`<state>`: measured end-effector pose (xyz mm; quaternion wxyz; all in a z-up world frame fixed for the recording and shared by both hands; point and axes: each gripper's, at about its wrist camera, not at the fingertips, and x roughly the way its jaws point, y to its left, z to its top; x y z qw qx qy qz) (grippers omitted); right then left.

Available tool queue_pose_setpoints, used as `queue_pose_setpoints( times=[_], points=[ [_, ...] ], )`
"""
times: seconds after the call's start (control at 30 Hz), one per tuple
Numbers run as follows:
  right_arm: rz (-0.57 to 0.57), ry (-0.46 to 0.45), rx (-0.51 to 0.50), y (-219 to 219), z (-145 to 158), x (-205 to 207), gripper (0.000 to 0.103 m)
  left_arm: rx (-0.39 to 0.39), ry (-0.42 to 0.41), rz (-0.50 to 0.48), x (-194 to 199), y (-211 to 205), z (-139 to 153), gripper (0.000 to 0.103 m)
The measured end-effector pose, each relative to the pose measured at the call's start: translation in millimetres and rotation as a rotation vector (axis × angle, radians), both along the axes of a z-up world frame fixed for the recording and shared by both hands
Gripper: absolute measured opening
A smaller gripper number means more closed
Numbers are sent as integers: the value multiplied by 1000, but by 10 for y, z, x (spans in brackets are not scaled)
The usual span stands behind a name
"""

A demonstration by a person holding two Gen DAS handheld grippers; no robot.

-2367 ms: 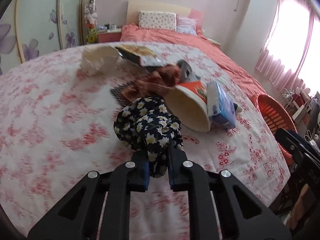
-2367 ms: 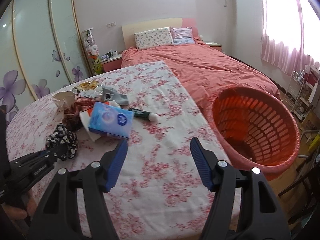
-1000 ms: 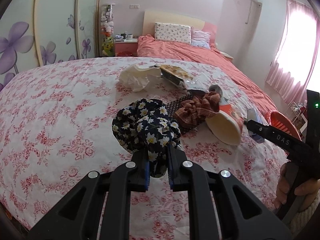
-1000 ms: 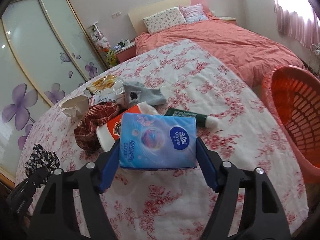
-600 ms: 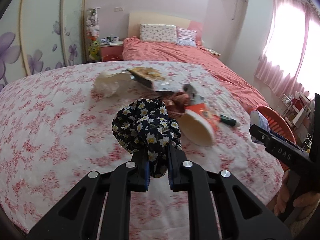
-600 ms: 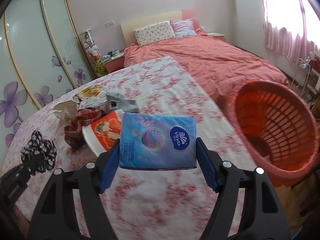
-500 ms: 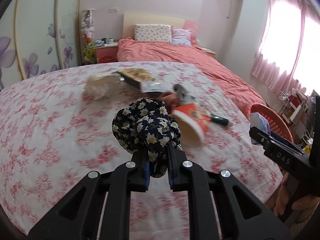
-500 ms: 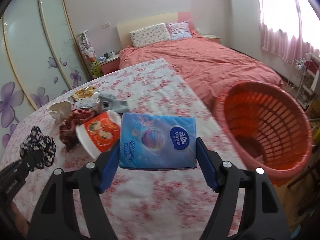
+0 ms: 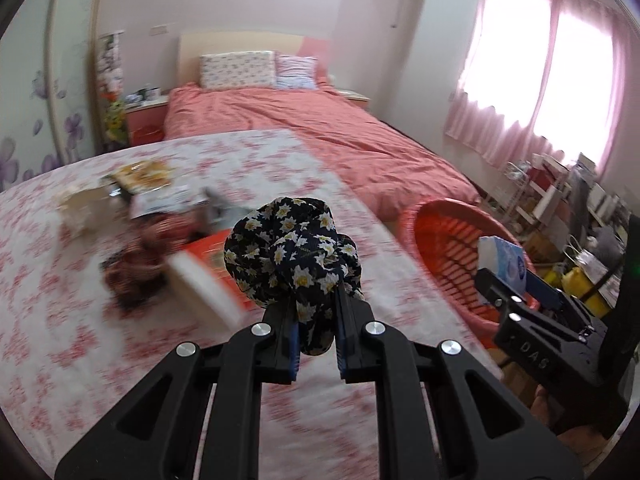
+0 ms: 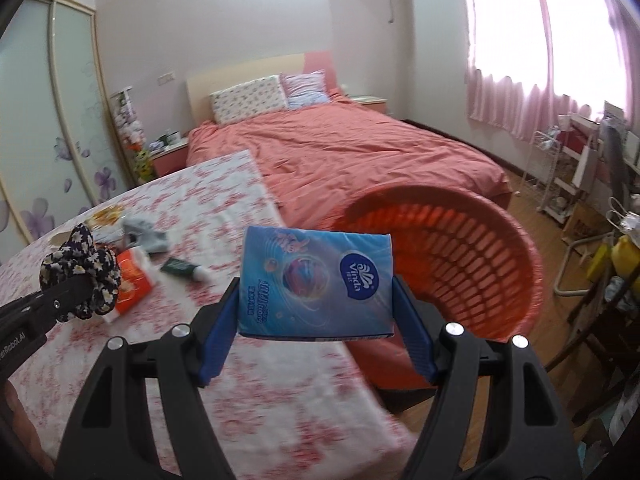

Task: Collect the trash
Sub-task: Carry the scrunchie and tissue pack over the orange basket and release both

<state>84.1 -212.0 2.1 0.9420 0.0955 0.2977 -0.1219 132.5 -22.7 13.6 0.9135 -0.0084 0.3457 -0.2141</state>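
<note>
A blue tissue pack sits clamped between the jaws of the right gripper, with the orange basket just beyond it. The left gripper pinches a flowered cloth bundle above the floral tablecloth.

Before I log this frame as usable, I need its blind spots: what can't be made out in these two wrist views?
- Bottom of the orange slatted plastic basket: right wrist view, hidden by its near wall and the blue plastic tissue pack.
- Pile beside the orange-and-white paper cup: left wrist view, motion-blurred.
- Cup's middle: hidden by the black floral fabric scrunchie.
- Tissue pack's small print: too small.
</note>
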Motion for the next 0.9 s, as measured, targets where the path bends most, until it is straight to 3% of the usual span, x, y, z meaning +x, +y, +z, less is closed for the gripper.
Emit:
queue_pose_setpoints(
  times=[0.4,0.9],
  points=[
    [-132,-16,35,-723,-110,-96,70,-18,-6,-177,116,-881,-51,13],
    [-206,-24,71,-1317,-280,-21,70,-27,34,-305,213,-1580,-220,13]
  ],
)
